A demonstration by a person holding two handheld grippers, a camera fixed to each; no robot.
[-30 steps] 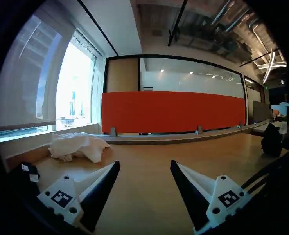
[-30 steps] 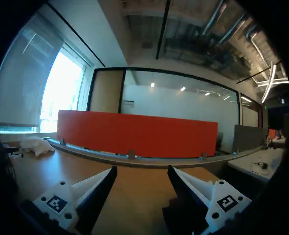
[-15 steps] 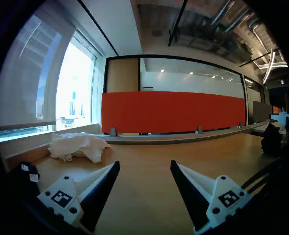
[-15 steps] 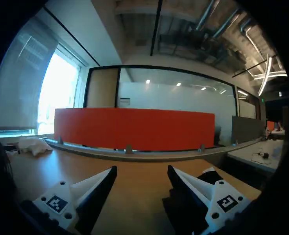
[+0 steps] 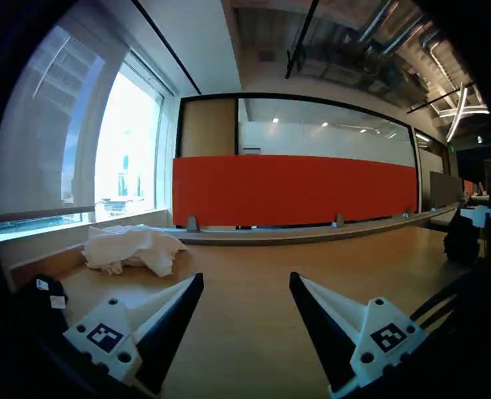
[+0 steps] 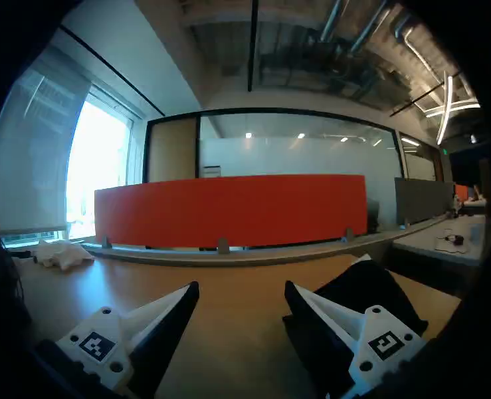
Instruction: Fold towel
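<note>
A crumpled white towel [image 5: 132, 248] lies on the wooden table [image 5: 252, 319] at the far left, near the window sill. My left gripper [image 5: 245, 276] hovers low over the table, open and holding nothing, with the towel ahead and to its left. In the right gripper view the towel [image 6: 60, 253] is small and far off at the left edge. My right gripper [image 6: 240, 284] is open with nothing between its fingers, over bare table [image 6: 232, 332].
An orange divider panel [image 5: 292, 189] runs along the table's far edge. A black, tent-shaped object [image 6: 375, 289] sits on the table just behind the right gripper's right finger. A dark object [image 5: 461, 239] stands at the table's right side. A window [image 5: 122, 166] is at the left.
The right gripper view has shifted, bringing the black object into sight behind its right finger. The left gripper and the towel have not moved.
</note>
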